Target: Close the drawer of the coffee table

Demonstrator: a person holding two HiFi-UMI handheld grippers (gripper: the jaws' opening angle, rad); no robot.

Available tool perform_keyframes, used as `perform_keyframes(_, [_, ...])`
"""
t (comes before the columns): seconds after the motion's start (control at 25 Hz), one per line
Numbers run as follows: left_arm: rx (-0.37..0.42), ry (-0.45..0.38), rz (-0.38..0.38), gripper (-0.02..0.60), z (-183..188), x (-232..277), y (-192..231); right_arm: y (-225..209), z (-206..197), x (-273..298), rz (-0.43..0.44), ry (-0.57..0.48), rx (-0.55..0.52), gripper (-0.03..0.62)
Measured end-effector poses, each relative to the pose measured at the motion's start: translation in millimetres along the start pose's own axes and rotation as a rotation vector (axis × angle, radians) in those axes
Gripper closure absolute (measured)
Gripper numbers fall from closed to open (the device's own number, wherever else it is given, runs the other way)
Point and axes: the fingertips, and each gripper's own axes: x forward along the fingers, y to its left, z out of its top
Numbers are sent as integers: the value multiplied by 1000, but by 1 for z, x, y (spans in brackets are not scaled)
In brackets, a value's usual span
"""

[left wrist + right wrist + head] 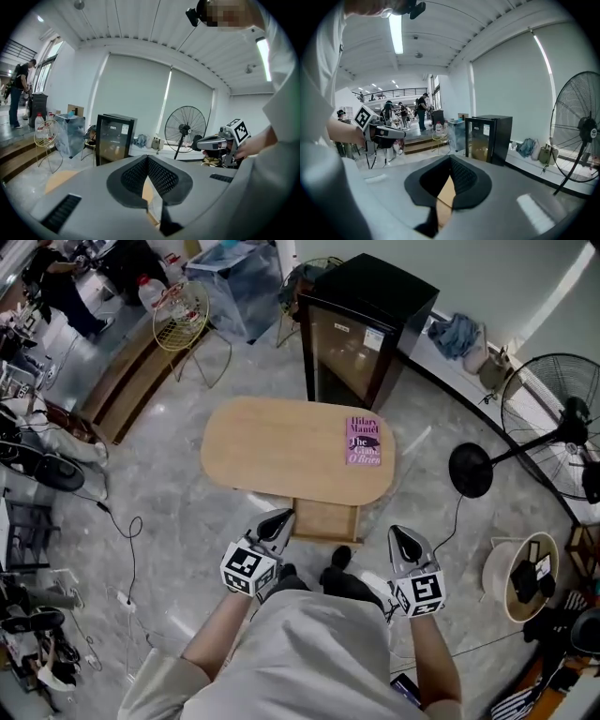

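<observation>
The oval wooden coffee table (281, 451) stands on the grey floor in front of me in the head view. Its drawer (323, 519) is pulled out from the near side, toward my feet. My left gripper (279, 517) hovers just above the drawer's near left corner, jaws shut and empty. My right gripper (403, 533) is held in the air to the right of the drawer, also shut with nothing in it. The left gripper view shows shut jaws (147, 160) with table wood beyond them. The right gripper view shows the same for its jaws (450, 161).
A purple book (363, 441) lies on the table's right end. Behind the table stands a black mini fridge (361, 329). A standing fan (553, 418) with a round base (471, 470) is at the right, and a cable (131, 549) runs over the floor at the left.
</observation>
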Motion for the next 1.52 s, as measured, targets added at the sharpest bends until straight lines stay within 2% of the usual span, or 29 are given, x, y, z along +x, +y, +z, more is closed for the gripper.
perform_keyframes(0.36, [-20,42,74,574,-26,34,-5,-24,-34,39,141,52,10,585])
perform_keyframes(0.64, [-54,86,99,574,-54,44,5,-17,-64,60,214,105,34,585])
perform_keyframes(0.84, [-91,143,96,574,-90,48,24,-7,-92,81,203,168,55,585])
perform_keyframes(1.08, [-92,213,45,574,-136,65,51,2,-125,109,159,219,87,585])
perform_keyframes(1.32, [-97,276,-6,574,-193,83,67,12,-185,130,99,286,144,584])
perform_keyframes(1.52, [-97,314,-51,574,-237,103,73,20,-239,143,89,348,175,583])
